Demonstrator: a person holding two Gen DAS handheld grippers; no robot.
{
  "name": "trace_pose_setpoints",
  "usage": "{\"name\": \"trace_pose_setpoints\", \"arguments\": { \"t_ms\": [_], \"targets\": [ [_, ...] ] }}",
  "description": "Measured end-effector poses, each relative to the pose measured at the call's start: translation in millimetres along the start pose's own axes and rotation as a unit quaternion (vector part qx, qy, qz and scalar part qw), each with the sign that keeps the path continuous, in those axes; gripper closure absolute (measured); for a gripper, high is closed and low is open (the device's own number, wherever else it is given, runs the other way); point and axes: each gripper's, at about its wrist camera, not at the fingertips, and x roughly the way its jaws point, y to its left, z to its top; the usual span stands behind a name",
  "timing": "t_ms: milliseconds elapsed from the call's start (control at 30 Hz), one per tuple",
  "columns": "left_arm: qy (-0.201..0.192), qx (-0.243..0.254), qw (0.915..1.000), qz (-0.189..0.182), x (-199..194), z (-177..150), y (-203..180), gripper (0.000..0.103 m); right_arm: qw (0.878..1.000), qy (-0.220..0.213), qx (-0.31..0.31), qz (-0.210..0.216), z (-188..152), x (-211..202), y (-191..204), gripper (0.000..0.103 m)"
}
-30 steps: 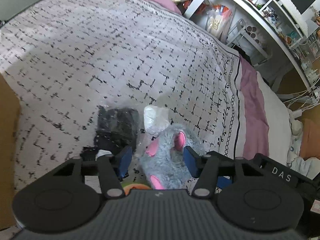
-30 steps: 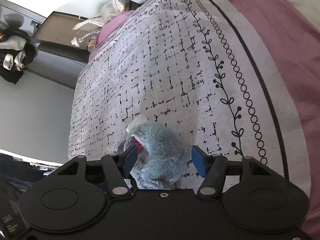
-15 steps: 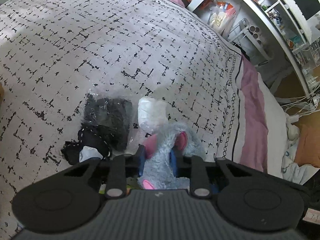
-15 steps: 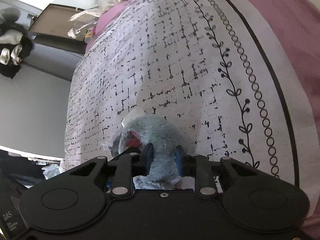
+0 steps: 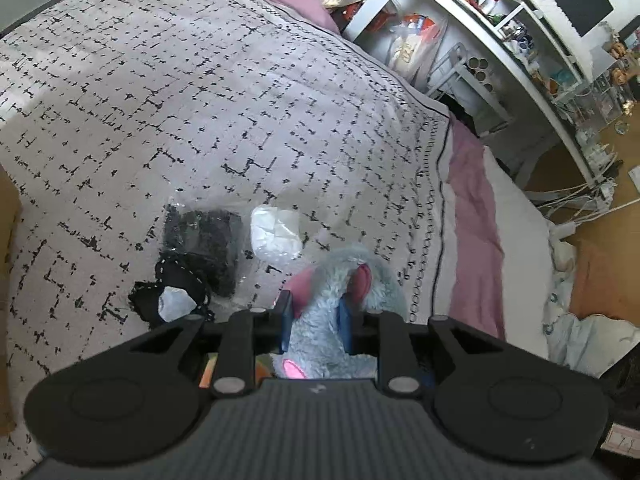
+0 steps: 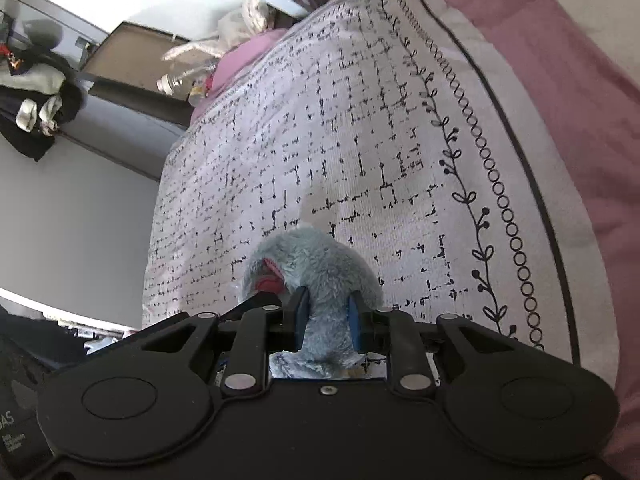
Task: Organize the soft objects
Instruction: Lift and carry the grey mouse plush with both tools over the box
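Pinching a grey plush toy [image 5: 340, 304] from both sides, the left gripper [image 5: 315, 322] and right gripper [image 6: 327, 322] are each clamping narrowly on its fur at the lower centre of their frames, over the patterned bedspread [image 5: 240, 120]. It is likely handling as light, soft and compressible; a deep pinch on the body should be safest. Its pink ears [image 5: 362, 280] are pointing toward the upper frame, though its long axis is unclear. A black bundle [image 5: 200, 248] and white packet [image 5: 276, 232] are lying nearby at left.

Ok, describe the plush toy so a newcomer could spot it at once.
Find the bedspread, white with black dashes. At its near edge, both grippers are shut on the plush toy. Unlike the black fabric and white packet beside it, it is fluffy grey-blue with pink ears.
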Motion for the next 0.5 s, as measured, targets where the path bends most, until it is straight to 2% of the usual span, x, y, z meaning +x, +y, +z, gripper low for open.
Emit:
{"name": "trace_pose_setpoints", "arguments": {
  "t_ms": [167, 500],
  "targets": [
    [-0.004, 0.017, 0.9998, -0.012, -18, -2, -11, 0.081, 1.0, -0.022, 0.002, -0.003, -3, -20, 8, 0.082],
    [-0.024, 0.02, 0.9991, -0.028, -62, -6, -14, 0.081, 0.999, -0.042, -0.013, 0.006, -16, -53, 34, 0.082]
  ]
}}
